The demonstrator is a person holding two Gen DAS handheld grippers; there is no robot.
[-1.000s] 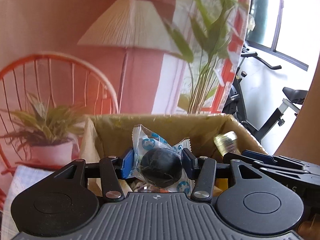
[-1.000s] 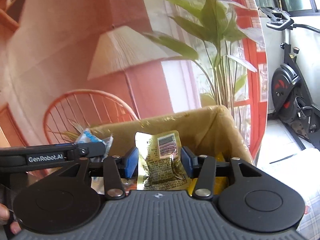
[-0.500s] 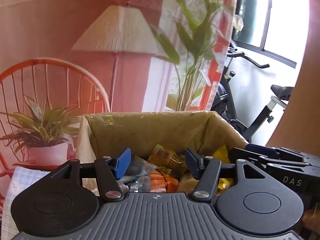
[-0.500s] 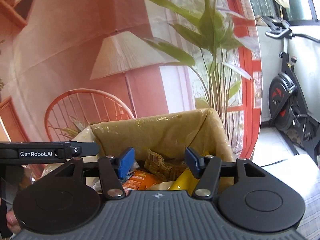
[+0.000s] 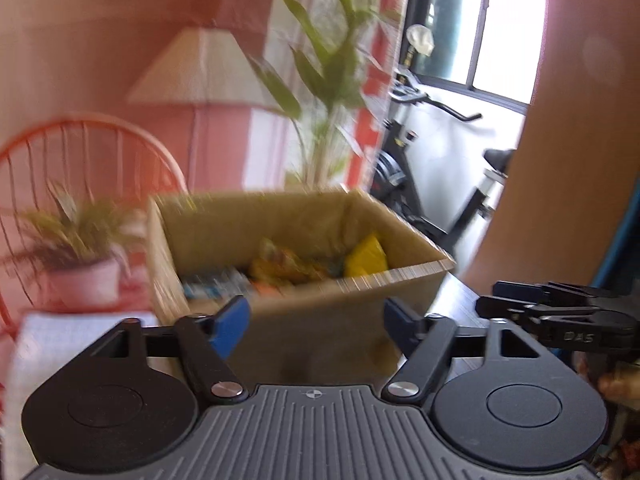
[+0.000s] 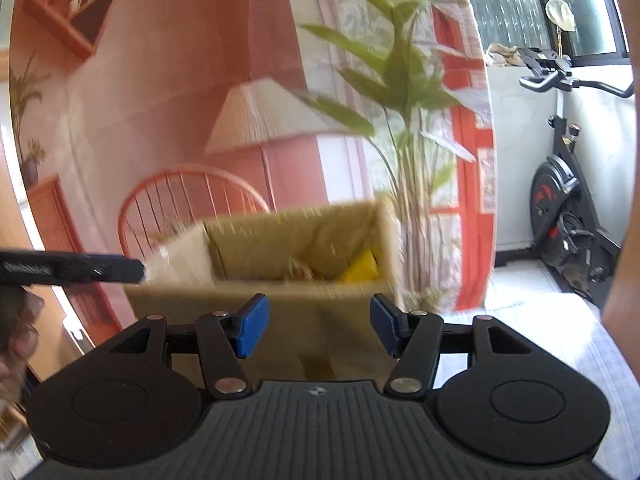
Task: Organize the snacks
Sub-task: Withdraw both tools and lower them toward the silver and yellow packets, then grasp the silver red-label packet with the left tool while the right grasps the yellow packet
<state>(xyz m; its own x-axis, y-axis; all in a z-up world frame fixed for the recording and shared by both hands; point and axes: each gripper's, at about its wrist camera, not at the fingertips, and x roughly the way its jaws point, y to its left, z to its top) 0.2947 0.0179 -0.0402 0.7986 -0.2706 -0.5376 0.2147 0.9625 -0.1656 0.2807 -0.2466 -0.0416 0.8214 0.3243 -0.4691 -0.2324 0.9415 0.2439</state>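
A: Status of the left gripper [image 5: 316,322]?

B: Jaws wide apart and empty, having just been opening.

A: The right gripper [image 6: 318,328]?

B: Jaws parted, empty, widened slightly just before.

A: Location of the snacks?

B: Blurred snack packets [image 5: 288,266] lie inside the open brown cardboard box [image 5: 304,312], just beyond both grippers.

Cardboard box [image 5: 320,320]: motion-blurred in both wrist views; we cannot read the snack packets [image 5: 280,268] inside, only a yellow one [image 5: 366,258] and orange and blue smears. Box base hidden behind each hand-held gripper's body. Right hand-held gripper [image 5: 556,312]: cut off at the frame edge, jaws unseen there. Left hand-held gripper [image 6: 72,270]: likewise cropped, label blurred. Exercise bike [image 6: 568,216]: partly cut off.
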